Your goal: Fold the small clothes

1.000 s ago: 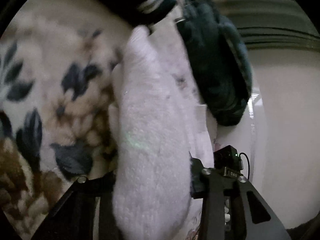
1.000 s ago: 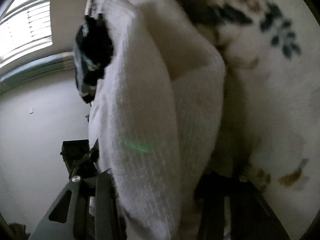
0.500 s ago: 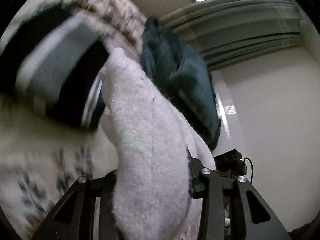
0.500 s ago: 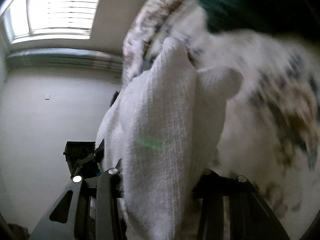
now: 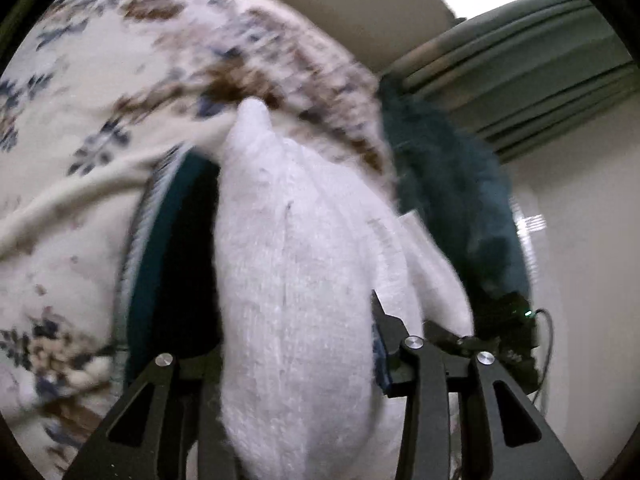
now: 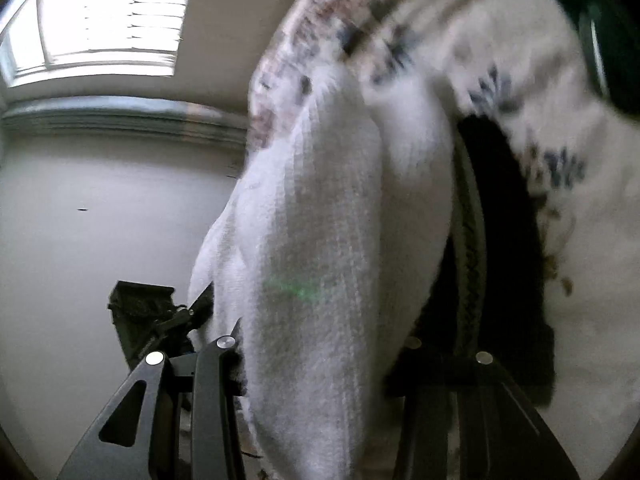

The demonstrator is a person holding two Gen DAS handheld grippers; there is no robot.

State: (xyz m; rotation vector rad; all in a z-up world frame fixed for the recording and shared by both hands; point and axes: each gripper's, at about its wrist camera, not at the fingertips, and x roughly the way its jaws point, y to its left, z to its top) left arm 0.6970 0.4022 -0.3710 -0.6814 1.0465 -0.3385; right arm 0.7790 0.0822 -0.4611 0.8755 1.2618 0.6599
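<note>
1. The left gripper clamps one end of a white knit garment, held above a floral blanket.
2. The right gripper grips the same garment's other end, beside a dark garment.

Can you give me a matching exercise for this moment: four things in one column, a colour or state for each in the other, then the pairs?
Things:
1. white knit garment
2. blanket
3. dark teal garment
4. left gripper

Colour or state:
A. cream with blue and brown flowers
B. shut on fabric
C. fluffy, deep blue-green
D. pale, ribbed, bulging up between black fingers

Pairs: 1-D, 2-A, 3-C, 4-B

The right gripper is likewise clamped on the white knit garment.
</note>
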